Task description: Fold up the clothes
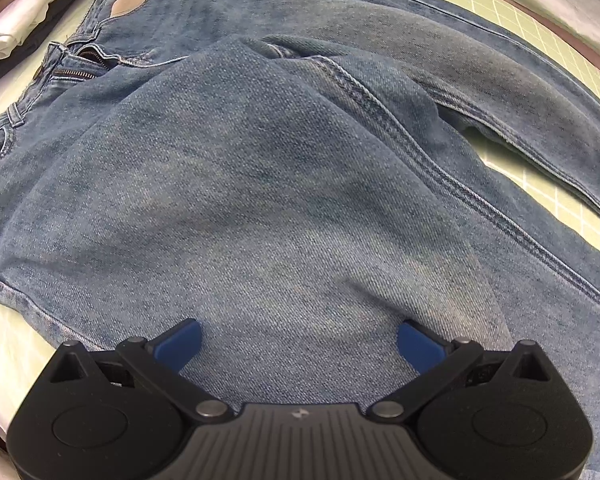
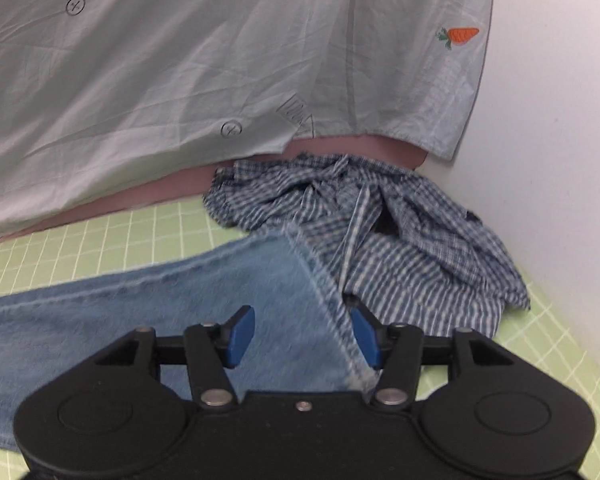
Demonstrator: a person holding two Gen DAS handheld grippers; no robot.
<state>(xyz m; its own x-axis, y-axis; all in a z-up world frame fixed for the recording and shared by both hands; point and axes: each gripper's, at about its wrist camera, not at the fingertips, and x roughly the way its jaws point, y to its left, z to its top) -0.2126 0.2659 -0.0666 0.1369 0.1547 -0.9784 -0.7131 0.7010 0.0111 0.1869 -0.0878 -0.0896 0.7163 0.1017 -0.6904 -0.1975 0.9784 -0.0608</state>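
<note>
Right now the jeans point(image 1: 260, 184) lie spread on the green gridded mat point(image 1: 540, 176), one leg folded over. Above them, the left gripper point(image 1: 299, 340) hovers with jaws wide apart. The right gripper point(image 2: 303, 336) stands apart over the leg hem point(image 2: 324, 280), beside a checked shirt point(image 2: 420, 248).

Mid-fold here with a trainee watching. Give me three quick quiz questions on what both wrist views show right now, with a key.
1. True or false: the left gripper is clamped on the jeans.
2. What lies just past the jeans' hem? A) checked garment B) towel C) socks
3. Which embroidered motif is on the grey sheet?

Key: 1 false, its jaws stand open above the denim. 2 A, the checked garment. 3 a carrot.
</note>
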